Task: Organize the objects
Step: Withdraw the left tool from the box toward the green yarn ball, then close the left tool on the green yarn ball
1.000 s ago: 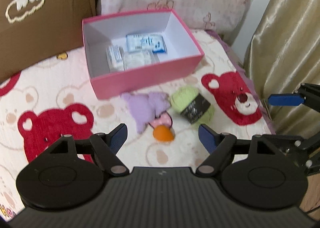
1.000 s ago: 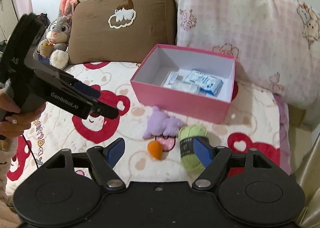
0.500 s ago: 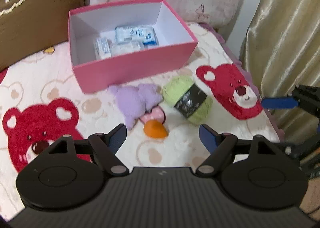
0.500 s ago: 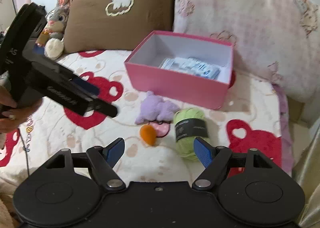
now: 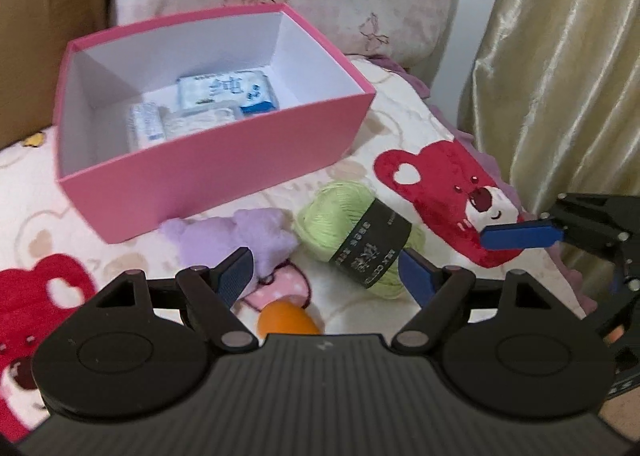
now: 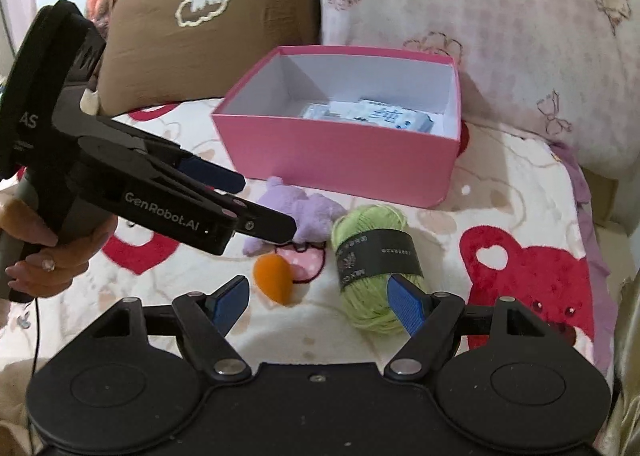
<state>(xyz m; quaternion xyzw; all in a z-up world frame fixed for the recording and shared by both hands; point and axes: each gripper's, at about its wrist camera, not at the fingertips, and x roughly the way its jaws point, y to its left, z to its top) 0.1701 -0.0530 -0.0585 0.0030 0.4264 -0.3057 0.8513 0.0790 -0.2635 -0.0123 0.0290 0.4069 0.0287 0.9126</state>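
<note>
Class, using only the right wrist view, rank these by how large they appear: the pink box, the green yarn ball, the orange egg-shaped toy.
1. pink box
2. green yarn ball
3. orange egg-shaped toy
The yarn and toy lie nearer the camera, yet the order is clear.

Left gripper (image 5: 326, 276), right gripper (image 6: 316, 302) — both agape, empty.

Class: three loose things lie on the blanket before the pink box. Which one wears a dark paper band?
The green yarn ball: a dark printed band wraps its middle. The purple plush toy and the orange piece beside it have none.
</note>
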